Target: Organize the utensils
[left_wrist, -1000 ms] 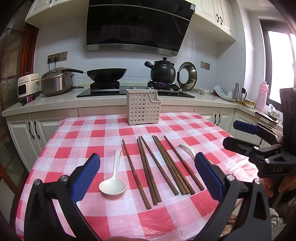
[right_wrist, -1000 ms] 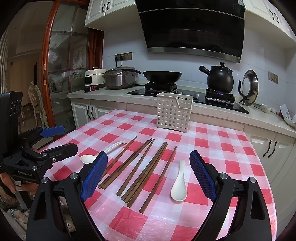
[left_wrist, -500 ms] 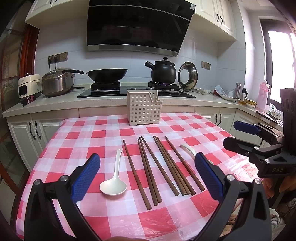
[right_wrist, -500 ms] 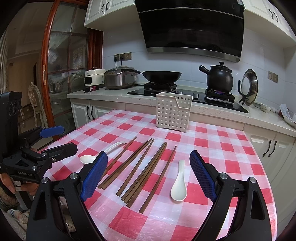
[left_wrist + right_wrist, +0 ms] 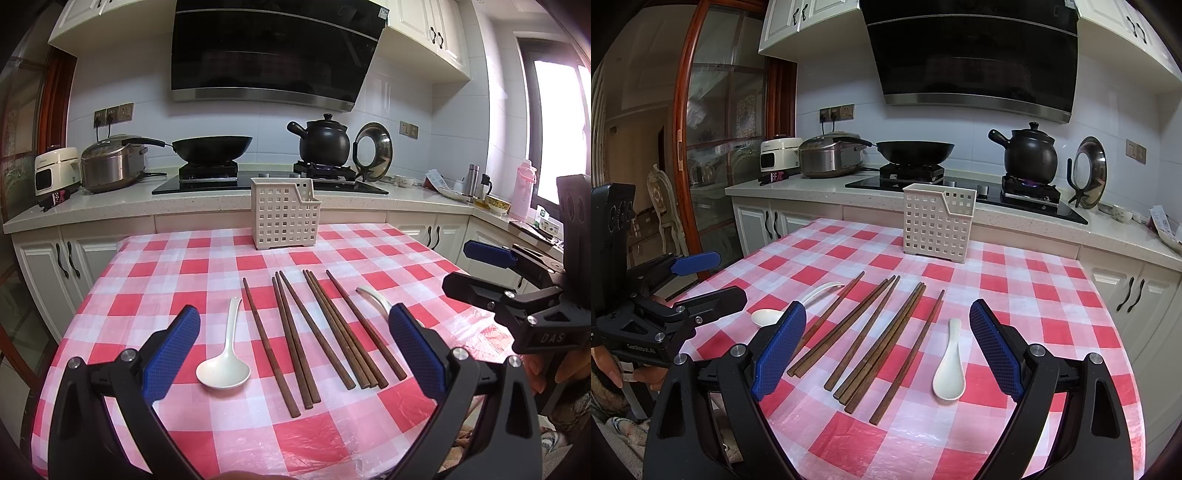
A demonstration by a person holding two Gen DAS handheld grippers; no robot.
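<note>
Several brown chopsticks point(image 5: 314, 332) lie side by side on the red-checked tablecloth point(image 5: 207, 266), also in the right wrist view point(image 5: 871, 339). One white spoon point(image 5: 225, 354) lies to their left and shows in the right wrist view point(image 5: 798, 302). A second white spoon point(image 5: 949, 362) lies to their right, partly hidden in the left wrist view point(image 5: 373, 297). A white perforated utensil holder point(image 5: 284, 212) stands upright at the table's far edge, also in the right wrist view point(image 5: 938, 221). My left gripper point(image 5: 295, 350) is open and empty, held near the table's front. My right gripper point(image 5: 888, 347) is open and empty too.
Behind the table runs a counter with a wok point(image 5: 210, 147), a black clay pot point(image 5: 323, 142), a rice cooker point(image 5: 110, 162) and a pan lid point(image 5: 373, 151). Cabinets point(image 5: 1126, 291) stand to the right. A glass door point(image 5: 720, 147) is at the left.
Both views shift very slightly; the utensils and both open grippers stay as they were.
</note>
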